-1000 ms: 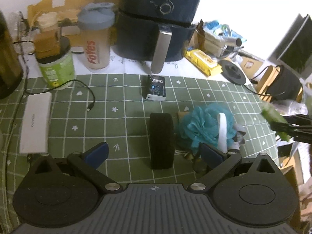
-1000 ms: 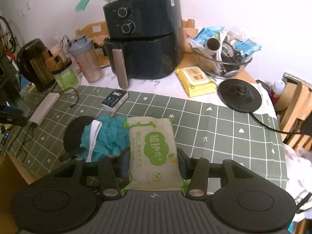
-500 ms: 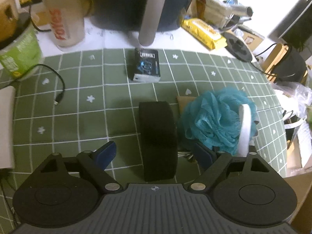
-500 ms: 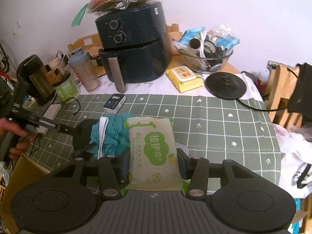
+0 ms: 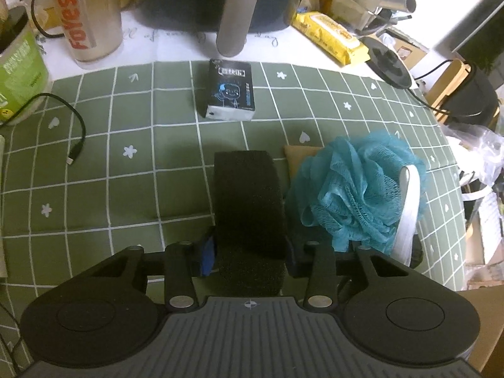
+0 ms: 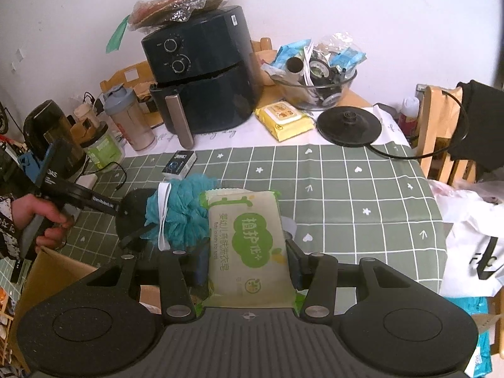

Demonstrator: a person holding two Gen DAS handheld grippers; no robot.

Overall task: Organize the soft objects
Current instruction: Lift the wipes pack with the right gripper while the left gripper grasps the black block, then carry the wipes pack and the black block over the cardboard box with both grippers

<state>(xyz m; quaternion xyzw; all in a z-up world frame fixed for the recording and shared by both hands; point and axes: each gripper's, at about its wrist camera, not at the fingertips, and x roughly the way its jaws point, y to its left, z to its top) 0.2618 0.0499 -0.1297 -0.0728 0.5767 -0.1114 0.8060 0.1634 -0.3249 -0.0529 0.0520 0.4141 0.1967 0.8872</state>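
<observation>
A black foam sponge (image 5: 247,201) stands on edge on the green checked tablecloth (image 5: 126,163). My left gripper (image 5: 249,253) is closing its jaws on it, and both pads touch the sponge's sides. A teal mesh loofah (image 5: 352,189) with a white loop lies just right of the sponge. In the right wrist view a hand holds the left gripper (image 6: 126,220) at that sponge (image 6: 134,201), beside the loofah (image 6: 186,208). My right gripper (image 6: 249,264) is shut on a green pack of wipes (image 6: 249,236), held above the table.
A small black tissue pack (image 5: 230,89) lies beyond the sponge, and a loose cable end (image 5: 75,154) to the left. At the back stand an air fryer (image 6: 201,72), a shaker bottle (image 5: 88,15), yellow wipes (image 6: 283,119) and a kettle base (image 6: 348,126). A cardboard box (image 6: 56,271) sits below the table's near edge.
My left gripper came down over the black sponge and its jaws closed from wide apart onto its sides. The right gripper drew back with the wipes pack still held.
</observation>
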